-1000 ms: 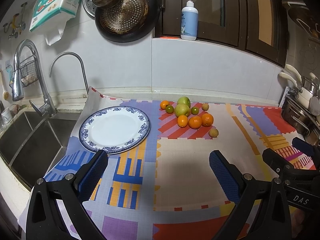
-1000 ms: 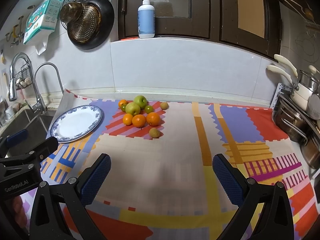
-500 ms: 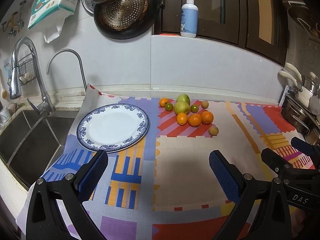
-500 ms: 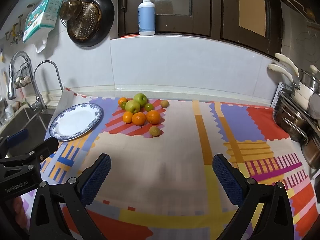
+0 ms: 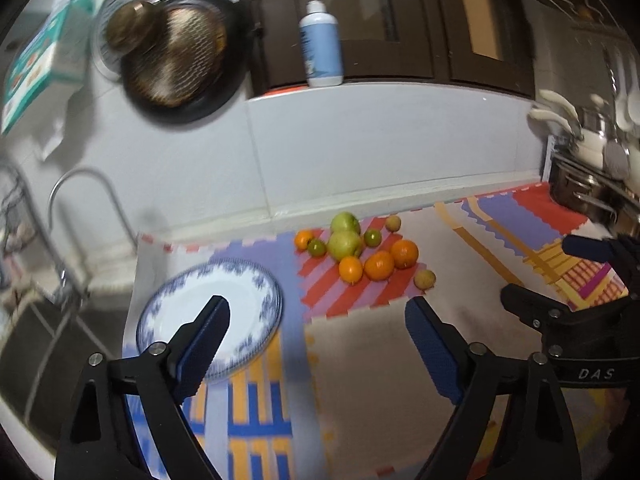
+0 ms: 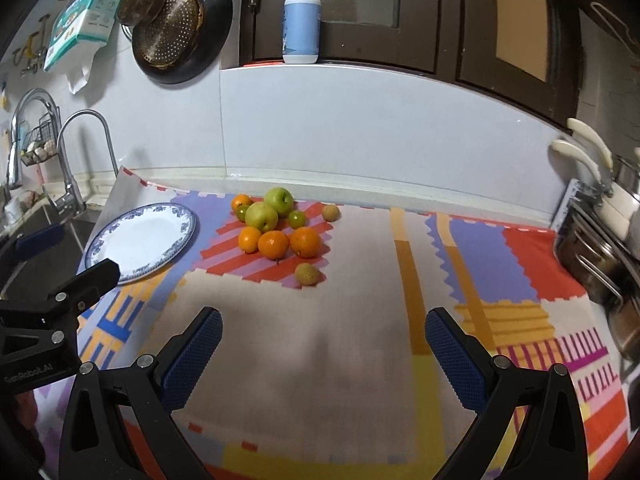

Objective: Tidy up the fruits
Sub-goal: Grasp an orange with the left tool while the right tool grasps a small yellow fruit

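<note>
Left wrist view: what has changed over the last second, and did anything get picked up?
The left tool has swung forward and tilted, so its left finger now overlaps the plate. Nothing was grasped. The right tool stays open, and the fruit pile is unmoved.

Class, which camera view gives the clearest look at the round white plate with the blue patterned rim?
The right wrist view: the round white plate with the blue patterned rim appears sharp and almost whole. In the left wrist view, the plate is motion-blurred, with one finger of the left claw covering part of it.
</note>
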Motion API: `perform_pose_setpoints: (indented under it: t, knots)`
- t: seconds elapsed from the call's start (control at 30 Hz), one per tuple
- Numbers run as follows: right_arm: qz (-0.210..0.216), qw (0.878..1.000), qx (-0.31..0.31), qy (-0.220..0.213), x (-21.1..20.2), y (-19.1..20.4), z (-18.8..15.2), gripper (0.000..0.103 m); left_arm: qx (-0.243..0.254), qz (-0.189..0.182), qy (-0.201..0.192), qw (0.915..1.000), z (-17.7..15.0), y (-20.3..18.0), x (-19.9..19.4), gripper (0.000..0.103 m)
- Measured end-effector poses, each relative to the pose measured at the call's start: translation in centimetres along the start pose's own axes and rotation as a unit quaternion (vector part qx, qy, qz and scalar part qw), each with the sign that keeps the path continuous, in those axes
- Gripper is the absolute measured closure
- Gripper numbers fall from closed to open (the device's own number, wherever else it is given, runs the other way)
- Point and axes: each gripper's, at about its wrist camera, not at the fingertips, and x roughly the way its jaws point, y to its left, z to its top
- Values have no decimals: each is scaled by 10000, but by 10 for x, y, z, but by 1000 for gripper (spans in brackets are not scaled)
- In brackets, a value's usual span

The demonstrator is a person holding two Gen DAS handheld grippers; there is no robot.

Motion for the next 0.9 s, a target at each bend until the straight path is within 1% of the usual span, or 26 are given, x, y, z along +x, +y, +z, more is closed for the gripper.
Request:
perform_pose_setpoints:
  t: [0.07, 0.13, 0.2, 0.23, 0.3, 0.33, 0.4, 0.53, 0.67, 0.77, 0.8, 0.9]
  knots:
    - [17, 10000, -48, 19, 14, 0, 7, 5, 220, -95, -37, 9997, 8, -1, 15, 17]
    - [63, 9999, -63, 82, 31, -1, 11, 7, 412, -263, -16, 9988, 14, -3, 30, 24]
    - [140, 9997, -25, 206, 46, -3, 14, 13, 618, -418, -8, 9972, 19, -6, 47, 27]
    - [187, 9995, -15, 259, 53, -4, 14, 14, 734, -505, 3, 9960, 22, -8, 56, 31]
    - [250, 9991, -11, 349, 67, -4, 15, 19, 945, -704, 47, 9930, 25, -13, 71, 36]
    - [282, 9989, -11, 372, 72, -3, 15, 21, 1044, -862, 93, 9907, 27, -15, 82, 38]
    - [347, 9985, 34, 421, 84, -4, 15, 24, 1177, -1040, 166, 9875, 28, -19, 95, 42]
    - [483, 9973, 130, 540, 105, -6, 15, 32, 1618, -1303, 235, 9779, 26, -28, 118, 47]
    - [540, 9967, 37, 610, 123, -6, 12, 40, 1961, -1504, 348, 9683, 22, -36, 139, 50]
    - [644, 9958, -5, 651, 134, -5, 10, 45, 2121, -1560, 411, 9638, 20, -41, 151, 54]
    - [676, 9955, -14, 669, 136, -5, 9, 47, 2171, -1578, 427, 9624, 19, -43, 154, 55]
    - [764, 9945, -33, 721, 143, -4, 8, 50, 2240, -1649, 482, 9593, 18, -44, 163, 56]
